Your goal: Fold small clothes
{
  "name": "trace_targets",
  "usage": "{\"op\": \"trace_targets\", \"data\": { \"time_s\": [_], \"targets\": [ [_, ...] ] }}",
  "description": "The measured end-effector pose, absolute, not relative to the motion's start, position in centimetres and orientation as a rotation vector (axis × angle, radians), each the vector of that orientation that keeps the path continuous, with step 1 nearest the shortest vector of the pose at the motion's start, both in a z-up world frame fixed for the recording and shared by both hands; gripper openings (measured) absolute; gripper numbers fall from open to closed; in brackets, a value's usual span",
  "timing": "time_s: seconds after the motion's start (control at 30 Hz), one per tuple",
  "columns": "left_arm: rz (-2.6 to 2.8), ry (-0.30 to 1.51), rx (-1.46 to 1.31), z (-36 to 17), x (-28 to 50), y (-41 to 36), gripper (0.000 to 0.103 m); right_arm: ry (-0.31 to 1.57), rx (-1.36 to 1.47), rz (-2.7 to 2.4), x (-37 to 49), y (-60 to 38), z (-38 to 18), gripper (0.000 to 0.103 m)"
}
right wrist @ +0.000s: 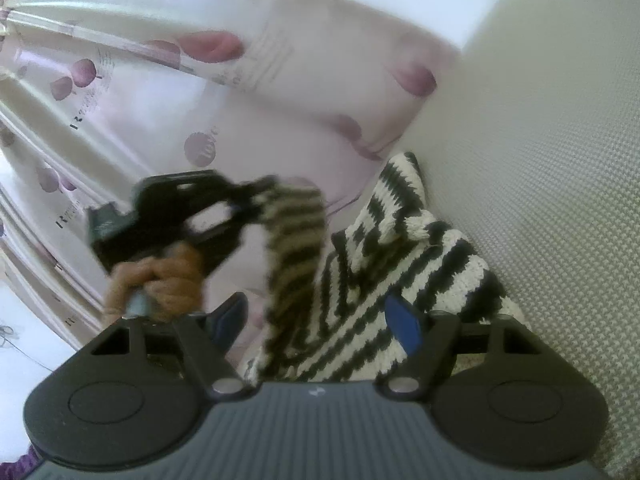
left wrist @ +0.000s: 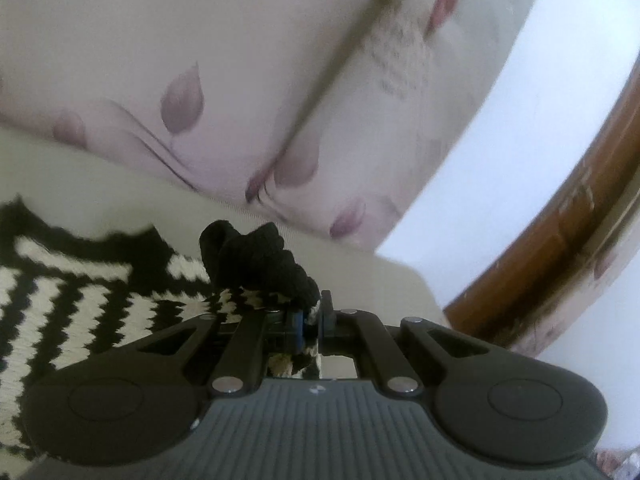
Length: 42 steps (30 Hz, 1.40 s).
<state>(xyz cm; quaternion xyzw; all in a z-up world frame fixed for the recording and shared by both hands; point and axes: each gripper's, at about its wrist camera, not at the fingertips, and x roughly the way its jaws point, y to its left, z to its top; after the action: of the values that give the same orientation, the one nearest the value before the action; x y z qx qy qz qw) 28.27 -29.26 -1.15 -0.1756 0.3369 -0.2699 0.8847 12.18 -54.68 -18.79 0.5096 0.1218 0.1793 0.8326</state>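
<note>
- The left gripper (left wrist: 310,318) is clamped tight on a black-edged corner of the striped knit garment (left wrist: 80,288), the cloth bunching over its closed tips.
- In the right wrist view the left gripper (right wrist: 256,196) holds that corner in the air, a hand (right wrist: 160,276) beneath it; both are blurred.
- The right gripper (right wrist: 320,320) stands wide, holding nothing, the garment (right wrist: 400,280) lying between its blue pads on the pale woven surface (right wrist: 540,200).
- Risk: the narrow pinch could slip off the thick knit.
- Risk: with nothing pinning the near part, the whole garment may drag toward the flowered bedding (right wrist: 200,100) instead of folding.
</note>
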Motion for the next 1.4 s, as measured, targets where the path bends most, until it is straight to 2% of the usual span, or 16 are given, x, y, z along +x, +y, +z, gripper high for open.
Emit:
{"op": "trace_targets", "data": {
  "time_s": [0.13, 0.2, 0.33, 0.4, 0.57, 0.77, 0.9, 1.0, 1.03, 1.07, 1.1, 1.13, 1.23, 1.3, 1.4],
  "targets": [
    [-0.609, 0.712, -0.313, -2.8, 28.5, -30.9, 0.006, 0.249, 1.092, 0.389, 12.1, -54.8, -19.0, 0.076],
    [-0.642, 0.727, -0.290, -3.4, 28.4, -31.0, 0.012, 0.245, 1.099, 0.391, 12.0, -54.9, -19.1, 0.075],
    [-0.701, 0.708, -0.337, -3.7, 28.3, -30.7, 0.069, 0.242, 1.102, 0.395, 12.1, -54.9, -19.2, 0.075],
    [-0.702, 0.654, -0.360, -3.0, 27.5, -30.0, 0.081, 0.242, 1.103, 0.396, 12.0, -54.9, -19.2, 0.075],
    [-0.651, 0.553, -0.369, -0.8, 24.9, -25.5, 0.099, 0.260, 1.070, 0.393, 11.7, -55.5, -17.6, 0.077],
    [-0.445, 0.476, -0.239, -3.4, 20.6, -14.6, 0.100, 0.234, 0.796, 0.315, 15.3, -59.0, -11.5, 0.077],
    [-0.282, 0.550, -0.274, -6.3, 20.9, -7.8, 0.093, 0.362, 0.658, 0.248, 22.1, -59.6, -11.3, 0.076],
    [-0.200, 0.558, -0.368, -7.4, 20.7, -4.2, 0.093, 0.430, 0.655, 0.262, 26.1, -59.0, -12.2, 0.076],
    [-0.175, 0.551, -0.372, -7.8, 20.6, -3.5, 0.093, 0.452, 0.639, 0.273, 27.2, -58.5, -12.5, 0.071],
    [-0.158, 0.546, -0.365, -8.1, 20.5, -3.2, 0.093, 0.490, 0.615, 0.287, 28.4, -57.8, -12.7, 0.058],
    [-0.139, 0.548, -0.356, -8.4, 20.6, -2.9, 0.093, 0.530, 0.597, 0.288, 29.3, -57.1, -12.8, 0.023],
    [-0.126, 0.554, -0.354, -8.7, 20.6, -2.6, 0.092, 0.551, 0.578, 0.292, 29.9, -56.2, -12.7, 0.006],
    [-0.109, 0.554, -0.417, -9.6, 20.9, -1.5, 0.091, 0.460, 0.464, 0.325, 29.6, -53.7, -10.6, 0.006],
    [-0.063, 0.541, -0.421, -9.7, 21.0, -1.2, 0.091, 0.382, 0.487, 0.294, 28.9, -54.0, -9.9, 0.006],
    [-0.051, 0.539, -0.413, -9.8, 21.2, -1.2, 0.091, 0.423, 0.485, 0.178, 29.7, -55.5, -11.5, 0.006]
  ]
}}
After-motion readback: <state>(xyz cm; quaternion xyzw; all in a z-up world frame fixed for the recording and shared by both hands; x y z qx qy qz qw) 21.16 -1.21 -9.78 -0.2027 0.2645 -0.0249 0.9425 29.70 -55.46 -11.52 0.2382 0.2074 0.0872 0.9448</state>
